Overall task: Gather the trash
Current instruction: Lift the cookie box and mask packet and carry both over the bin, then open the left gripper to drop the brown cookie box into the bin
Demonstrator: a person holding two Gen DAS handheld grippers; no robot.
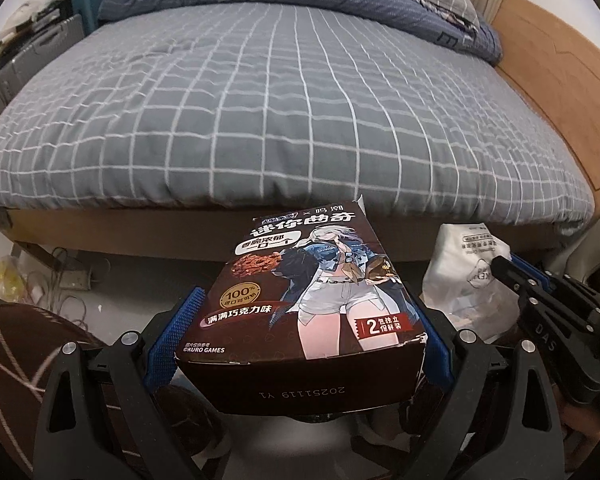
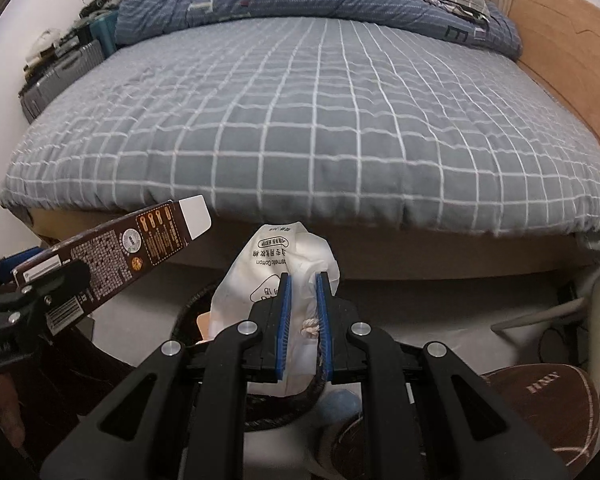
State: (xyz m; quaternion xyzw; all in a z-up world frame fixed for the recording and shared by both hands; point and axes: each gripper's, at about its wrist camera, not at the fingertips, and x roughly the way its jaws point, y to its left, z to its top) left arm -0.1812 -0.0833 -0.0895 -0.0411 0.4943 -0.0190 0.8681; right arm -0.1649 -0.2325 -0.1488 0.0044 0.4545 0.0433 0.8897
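Two tools, each clamped on one item: left tool (image 1: 300,344) on cookie box (image 1: 312,280), right tool (image 2: 303,328) on white bag (image 2: 284,264).

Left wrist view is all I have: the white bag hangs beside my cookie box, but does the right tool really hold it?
Observer: Yes. The right tool is shut on the white bag; both blue pads press its crumpled middle.
Operator: Is anything else caught between the pads?
Observer: A pale knotted cord sits between them too.
Operator: And the underside of my box?
Observer: The cookie box carries a barcode and small print there.
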